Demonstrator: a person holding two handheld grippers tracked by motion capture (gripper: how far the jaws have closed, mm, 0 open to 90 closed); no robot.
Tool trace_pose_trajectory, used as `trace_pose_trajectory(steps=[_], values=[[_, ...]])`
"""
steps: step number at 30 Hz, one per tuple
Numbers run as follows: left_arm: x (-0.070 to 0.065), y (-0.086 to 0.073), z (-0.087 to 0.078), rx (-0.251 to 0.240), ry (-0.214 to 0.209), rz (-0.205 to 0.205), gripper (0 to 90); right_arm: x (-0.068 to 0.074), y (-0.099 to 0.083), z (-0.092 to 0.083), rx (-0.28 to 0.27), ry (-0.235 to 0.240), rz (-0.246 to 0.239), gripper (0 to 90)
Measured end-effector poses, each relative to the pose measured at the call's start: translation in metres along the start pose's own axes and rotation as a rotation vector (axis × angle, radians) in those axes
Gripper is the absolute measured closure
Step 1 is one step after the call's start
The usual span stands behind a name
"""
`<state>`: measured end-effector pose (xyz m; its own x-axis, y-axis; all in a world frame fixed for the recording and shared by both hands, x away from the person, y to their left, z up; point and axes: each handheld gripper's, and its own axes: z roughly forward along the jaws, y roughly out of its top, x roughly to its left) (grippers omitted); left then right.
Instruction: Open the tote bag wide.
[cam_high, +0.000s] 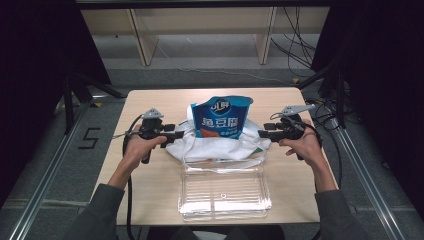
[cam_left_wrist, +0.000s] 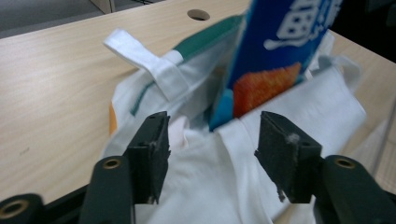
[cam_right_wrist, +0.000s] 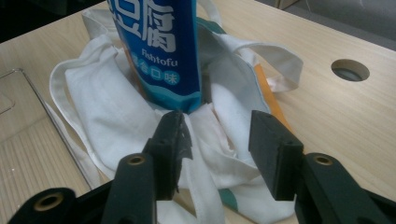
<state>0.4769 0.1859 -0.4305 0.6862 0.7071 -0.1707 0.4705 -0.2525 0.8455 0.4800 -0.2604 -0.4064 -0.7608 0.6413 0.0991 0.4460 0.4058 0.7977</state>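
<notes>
The pale wooden tabletop carries everything here, with a round hole cut through it near the far side. Mid-table lies a crumpled white cloth bag with green trim and looped handles, and standing up out of it is a blue snack pouch; large Chinese characters run across its front, and "Fishtofu" reads clearly in the right gripper view. Just in front of the bag sits a clear plastic tray. On the bag's left, the left hand-held gripper has its jaws apart, cloth below them, pads pressing on nothing. On the bag's right, the right hand-held gripper likewise stands parted over the fabric beside the pouch's base.
</notes>
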Motion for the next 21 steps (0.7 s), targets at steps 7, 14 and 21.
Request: trace_pose_trajectory(steps=[7,14,21], values=[[-0.018,-0.034,-0.031,-0.017,-0.001,-0.028,31.2,0.011,0.012,-0.006,0.013,-0.031,-0.064,45.7],[-0.025,-0.064,-0.044,-0.014,0.049,-0.056,26.4,0.02,0.022,-0.007,0.022,-0.043,-0.093,39.4],[-0.032,-0.09,-0.054,0.015,0.116,-0.03,24.0,0.019,0.036,-0.011,0.06,-0.047,-0.113,32.7]])
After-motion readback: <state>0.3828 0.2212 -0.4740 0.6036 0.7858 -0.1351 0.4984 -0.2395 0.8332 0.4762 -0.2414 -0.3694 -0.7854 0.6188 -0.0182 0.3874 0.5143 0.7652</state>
